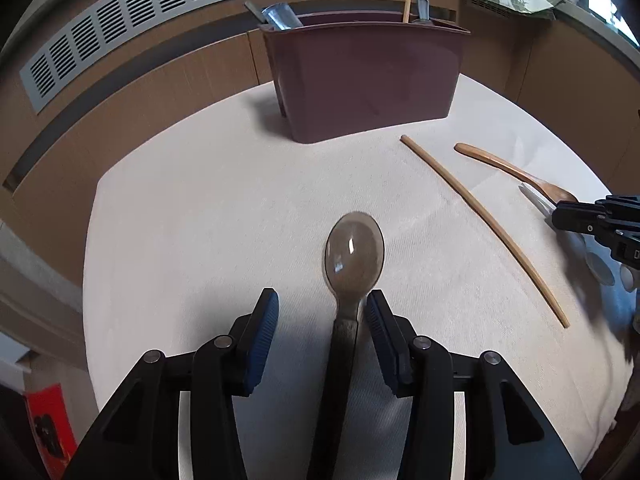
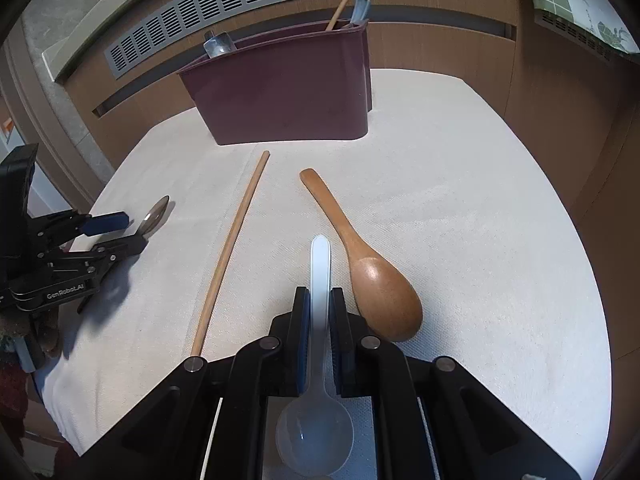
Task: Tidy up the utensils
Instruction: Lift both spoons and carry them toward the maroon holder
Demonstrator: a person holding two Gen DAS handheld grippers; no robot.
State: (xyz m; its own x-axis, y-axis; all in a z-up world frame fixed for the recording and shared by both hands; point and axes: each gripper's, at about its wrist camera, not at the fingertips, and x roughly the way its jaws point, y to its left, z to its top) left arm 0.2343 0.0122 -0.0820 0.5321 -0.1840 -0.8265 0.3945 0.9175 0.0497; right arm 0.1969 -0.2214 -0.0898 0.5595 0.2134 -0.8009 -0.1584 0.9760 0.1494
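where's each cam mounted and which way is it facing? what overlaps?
Left wrist: rides the left tongs, facing the maroon caddy; open fingers straddle the metal spoon; right tongs at the right edge.
Right wrist: rides the right tongs, facing the same caddy; shut on the white plastic spoon; left tongs at left.
Shared: caddy, chopstick, wooden spoon, white cloth.

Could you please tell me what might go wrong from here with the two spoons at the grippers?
The left hand-held gripper is open, and the metal spoon lies off-centre beside one finger; closing may push it aside. The right hand-held gripper pinches the narrow white plastic spoon handle, so the bowl could swing on lifting. The wooden spoon lies close beside and could get nudged.
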